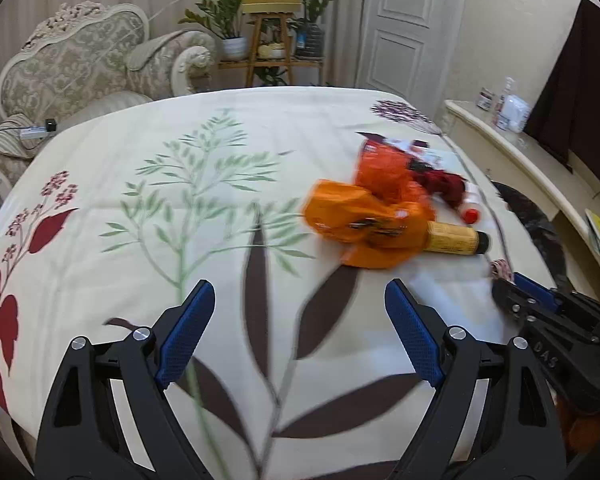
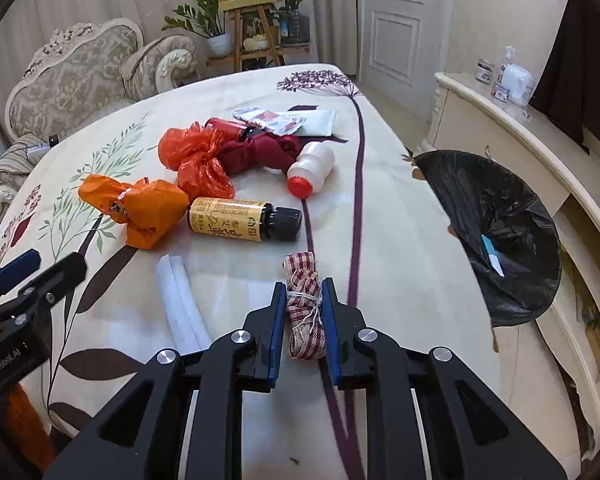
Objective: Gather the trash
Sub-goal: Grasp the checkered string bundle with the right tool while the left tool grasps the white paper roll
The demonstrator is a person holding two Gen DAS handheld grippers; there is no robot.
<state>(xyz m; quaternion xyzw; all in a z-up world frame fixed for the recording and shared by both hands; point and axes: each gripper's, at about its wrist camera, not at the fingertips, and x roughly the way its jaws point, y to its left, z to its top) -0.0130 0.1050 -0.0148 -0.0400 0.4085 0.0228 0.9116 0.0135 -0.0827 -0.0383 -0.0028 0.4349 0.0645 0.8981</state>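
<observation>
- The trash bin, lined with a black bag, stands just beside the bed's right edge at 3 o'clock in the right wrist view; inside it lie a small blue-and-white scrap and nothing else that can be made out.
- The right claw is clenched on a red-and-white checked bundle tied with string, which lies on the bed cover between the blue pads.
- The left claw is spread wide and grasps nothing, hovering over the leaf-printed bed cover.
- Ahead of the right claw, at 12 o'clock, a yellow-labelled bottle with a black cap lies on its side, touching a crumpled orange wrapper at its 9 o'clock.
- Beyond it lie an orange-red plastic bag, a dark red cloth, a small white bottle with a red cap, a red bottle, a printed sachet and a white tube, all clustered together.
- A folded white paper lies at 10 o'clock of the right claw.
- The right wrist view alone shows the bin's inside, the white tube and the folded paper clearly; the left wrist view shows the orange wrapper blurred, covering part of the yellow-labelled bottle, and the right claw from its side at 3 o'clock.
- An armchair and a plant stand sit beyond the bed at 11 to 12 o'clock.
</observation>
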